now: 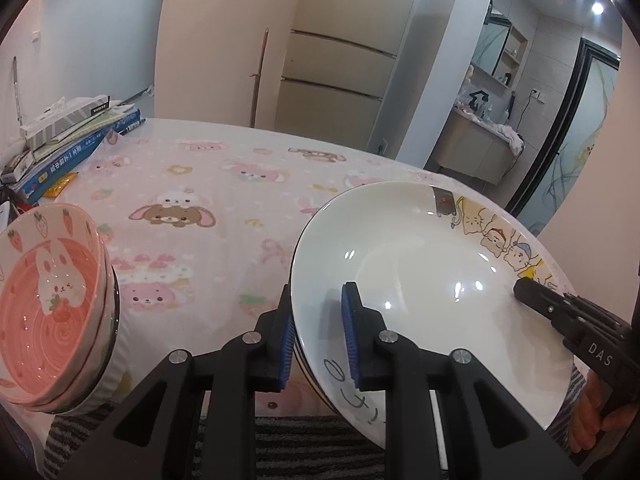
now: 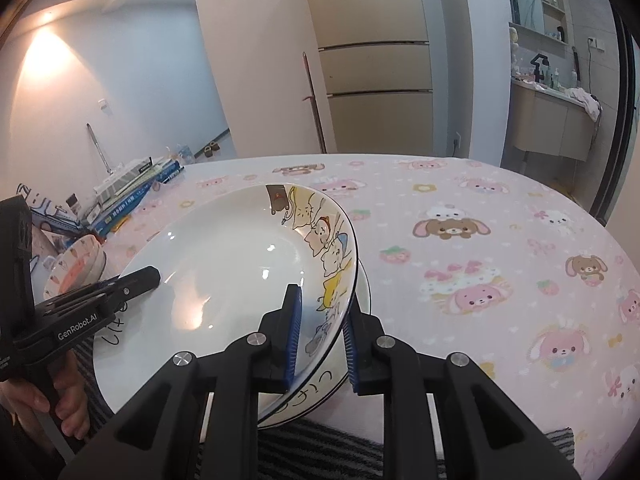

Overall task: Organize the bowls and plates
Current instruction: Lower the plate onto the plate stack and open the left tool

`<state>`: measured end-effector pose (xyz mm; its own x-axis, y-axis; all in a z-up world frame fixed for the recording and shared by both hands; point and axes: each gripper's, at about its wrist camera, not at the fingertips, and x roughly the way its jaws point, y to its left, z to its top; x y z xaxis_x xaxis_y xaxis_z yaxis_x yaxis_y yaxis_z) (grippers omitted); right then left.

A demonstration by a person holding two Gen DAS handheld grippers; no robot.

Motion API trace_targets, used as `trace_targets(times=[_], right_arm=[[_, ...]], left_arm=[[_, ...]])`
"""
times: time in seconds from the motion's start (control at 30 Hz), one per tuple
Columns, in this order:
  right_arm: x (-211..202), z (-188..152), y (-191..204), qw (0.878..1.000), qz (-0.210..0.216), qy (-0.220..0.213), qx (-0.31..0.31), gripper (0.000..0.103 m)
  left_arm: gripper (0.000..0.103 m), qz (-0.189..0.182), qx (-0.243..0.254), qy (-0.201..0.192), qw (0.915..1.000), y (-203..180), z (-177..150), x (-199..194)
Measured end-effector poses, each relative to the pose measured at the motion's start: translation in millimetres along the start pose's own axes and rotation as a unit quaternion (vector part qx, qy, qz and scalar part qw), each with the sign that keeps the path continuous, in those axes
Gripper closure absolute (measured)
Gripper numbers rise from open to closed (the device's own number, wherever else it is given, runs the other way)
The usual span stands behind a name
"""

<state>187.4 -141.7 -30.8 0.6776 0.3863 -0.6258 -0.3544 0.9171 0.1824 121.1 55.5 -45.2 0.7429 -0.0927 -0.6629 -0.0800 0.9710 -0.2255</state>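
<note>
A white plate with cartoon animals on its rim (image 1: 420, 264) (image 2: 240, 264) is held near the table's front edge by both grippers. My left gripper (image 1: 320, 340) straddles its left rim, one blue pad (image 1: 352, 332) inside and one under it. My right gripper (image 2: 320, 344) straddles the right rim; it also shows in the left wrist view (image 1: 532, 292). A second plate (image 2: 360, 292) lies under the held one. A stack of pink strawberry-and-rabbit bowls (image 1: 52, 308) (image 2: 76, 268) stands at the left front of the table.
The table has a pink cartoon-rabbit cloth (image 1: 192, 208) (image 2: 480, 260). Books and a tissue box (image 1: 68, 136) (image 2: 132, 188) are piled at its far left. A beige cabinet (image 1: 336, 76) and a washbasin counter (image 1: 480, 148) stand beyond.
</note>
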Motion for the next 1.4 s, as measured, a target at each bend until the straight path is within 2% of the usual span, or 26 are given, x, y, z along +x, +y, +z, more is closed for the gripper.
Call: trace_targets(times=[0.1,0.33,0.4,0.47,0.53,0.6,0.7,0.83,1.07,1.2,1.27,1.3,1.4], right_arm=[[8,-3,-6,1.0,0.008,0.02,0.017,0.082],[11,-4,-7,0.999,0.012,0.025,0.02,0.082],[13,-6,-9,0.999,0.017,0.04,0.03,0.082],[13,-9,-9,0.996,0.024,0.07,0.043,0.081],[8,-12,1,0.997,0.009,0.071,0.015,0.079],[2,-12,8,0.999,-0.004,0.049,-0.01,0.079],[0,-11,13,0.998,-0.031,0.028,-0.037,0.079],[11,-8,0,0.998,-0.026,0.053,-0.012,0.079],[17,-8,-1,0.998,-0.033,0.051,-0.026,0.079],[19,-9,-2,0.997,-0.037,0.054,-0.029,0.079],[22,-9,-2,0.997,-0.041,0.059,-0.034,0.079],[23,-10,-2,0.997,-0.042,0.062,-0.036,0.079],[21,-9,-1,0.997,-0.044,0.057,-0.041,0.079]], left_arm=[[0.084,-0.003,-0.002,0.017,0.9998,1,-2,7],[0.084,0.013,0.01,0.015,0.9997,-4,-4,6],[0.084,0.02,0.012,0.015,0.9996,-4,-3,7],[0.084,0.043,0.022,0.017,0.9987,-9,-5,6],[0.083,0.093,0.047,0.016,0.9945,-20,-11,3],[0.083,0.09,0.043,0.011,0.995,-17,-10,2],[0.082,0.093,0.048,0.024,0.9942,-17,-9,8],[0.082,0.102,0.07,0.032,0.9918,-25,-11,13],[0.082,0.087,0.059,0.031,0.994,-19,-10,12],[0.077,0.083,0.05,0.026,0.9949,-15,-9,9],[0.06,0.074,0.048,0.02,0.9959,-15,-9,7],[0.049,0.069,0.05,0.017,0.9962,-15,-8,5],[0.044,0.065,0.057,0.005,0.9963,-19,-8,1]])
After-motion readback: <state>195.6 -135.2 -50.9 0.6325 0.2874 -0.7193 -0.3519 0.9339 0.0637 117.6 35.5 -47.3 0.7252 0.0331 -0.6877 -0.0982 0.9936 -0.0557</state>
